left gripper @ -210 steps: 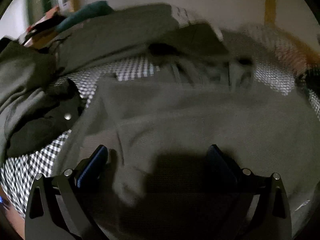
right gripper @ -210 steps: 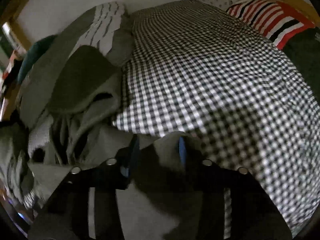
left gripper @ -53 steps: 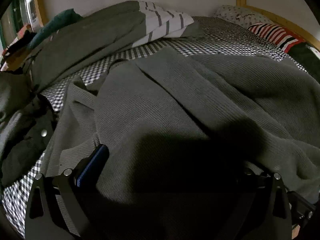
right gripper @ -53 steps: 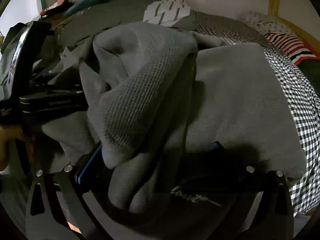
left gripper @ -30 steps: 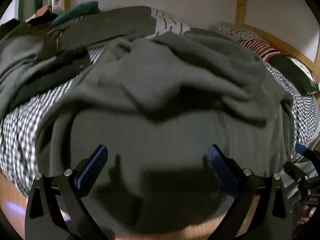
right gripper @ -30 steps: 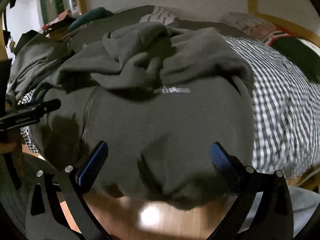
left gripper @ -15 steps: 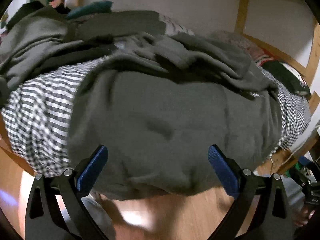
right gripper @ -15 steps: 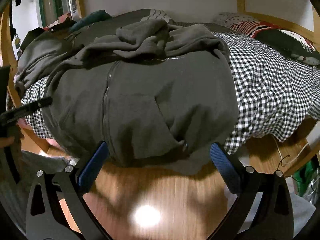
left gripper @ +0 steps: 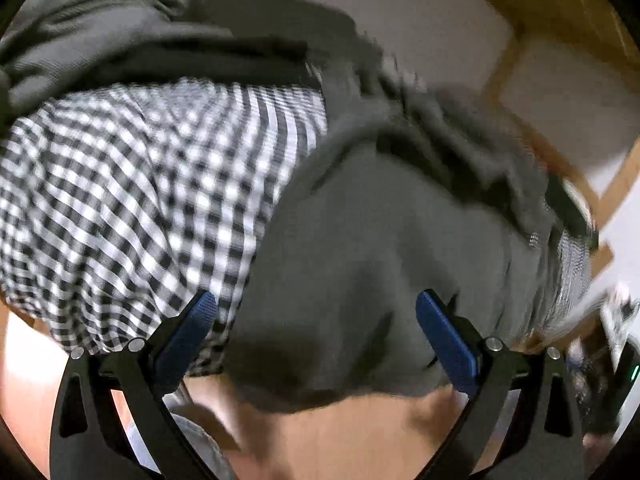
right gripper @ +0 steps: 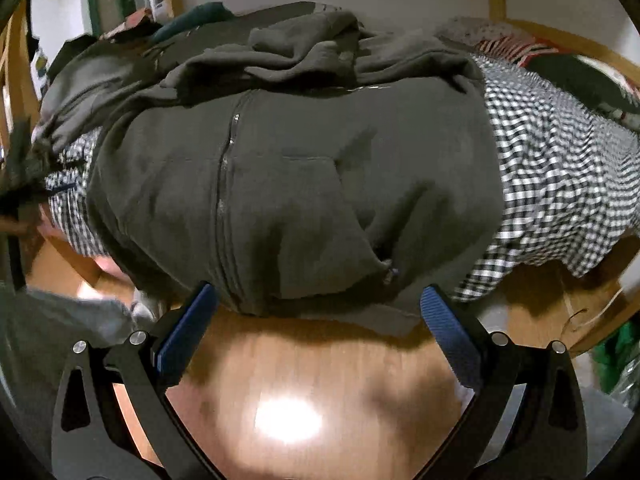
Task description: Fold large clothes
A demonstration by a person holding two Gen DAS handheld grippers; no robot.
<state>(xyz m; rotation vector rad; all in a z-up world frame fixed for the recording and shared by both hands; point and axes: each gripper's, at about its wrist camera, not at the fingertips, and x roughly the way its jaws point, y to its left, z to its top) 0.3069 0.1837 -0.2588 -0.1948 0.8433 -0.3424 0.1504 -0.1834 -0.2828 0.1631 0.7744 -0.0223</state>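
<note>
Both the left gripper (left gripper: 316,322) and right gripper (right gripper: 316,314) gape empty before the grey hoodie (right gripper: 296,184), seemingly draped over the checked bed (right gripper: 560,184).

Ahead of your right hand-held gripper (right gripper: 316,316), the bed's checked sheet (right gripper: 560,184) carries a grey zip hoodie (right gripper: 296,184), its hem hanging over the edge above the wooden floor (right gripper: 304,372).

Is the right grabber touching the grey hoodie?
Apart. The right wrist view shows the right gripper wide open, its blue pads in front of the grey hoodie hem, with bare wooden floor between them.
</note>
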